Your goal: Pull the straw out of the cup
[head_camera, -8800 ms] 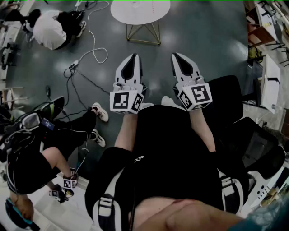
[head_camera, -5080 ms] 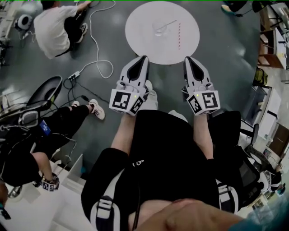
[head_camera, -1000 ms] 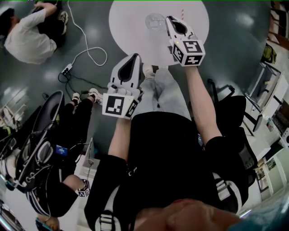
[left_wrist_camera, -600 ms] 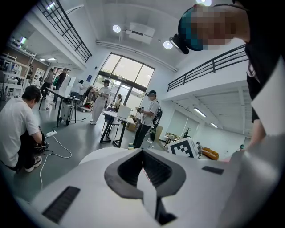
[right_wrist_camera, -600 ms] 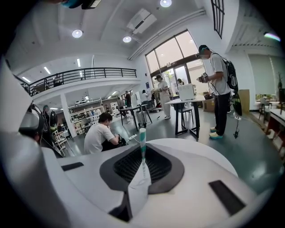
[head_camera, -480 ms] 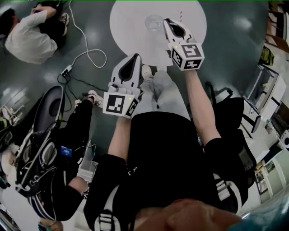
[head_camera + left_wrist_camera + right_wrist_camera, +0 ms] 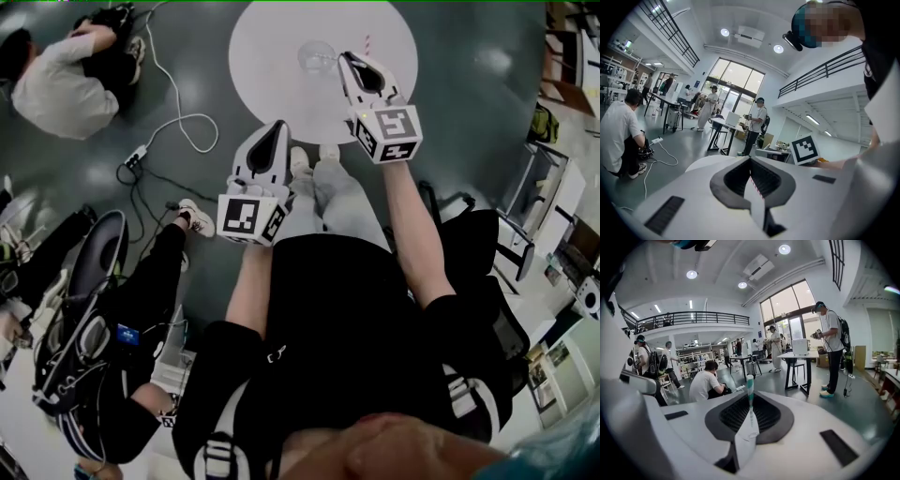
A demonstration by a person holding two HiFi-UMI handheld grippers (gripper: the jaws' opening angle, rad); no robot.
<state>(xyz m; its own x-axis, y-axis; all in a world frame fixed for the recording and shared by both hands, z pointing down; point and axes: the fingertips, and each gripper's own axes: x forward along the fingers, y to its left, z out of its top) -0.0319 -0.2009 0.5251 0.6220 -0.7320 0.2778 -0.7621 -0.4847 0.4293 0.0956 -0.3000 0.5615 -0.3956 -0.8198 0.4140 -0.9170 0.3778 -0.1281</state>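
- Head view: white left gripper (image 7: pixel 277 129) hangs back, jaws together, empty.
- White right gripper (image 7: pixel 347 61), newly out over the round white table (image 7: pixel 272 66) — jaws together, holding nothing.
- Teal-striped straw (image 7: pixel 749 383) just past its tips, seemingly in the clear cup (image 7: pixel 317 56) — grasp pending.

The person wears a black short-sleeved top (image 7: pixel 347 309), pale grey trousers (image 7: pixel 337 202) and white shoes (image 7: pixel 328 152), and the left gripper (image 7: pixel 278 127) and right gripper (image 7: pixel 349 59) are white with dark middles and a cube (image 7: pixel 248 216) with black-and-white squares each.
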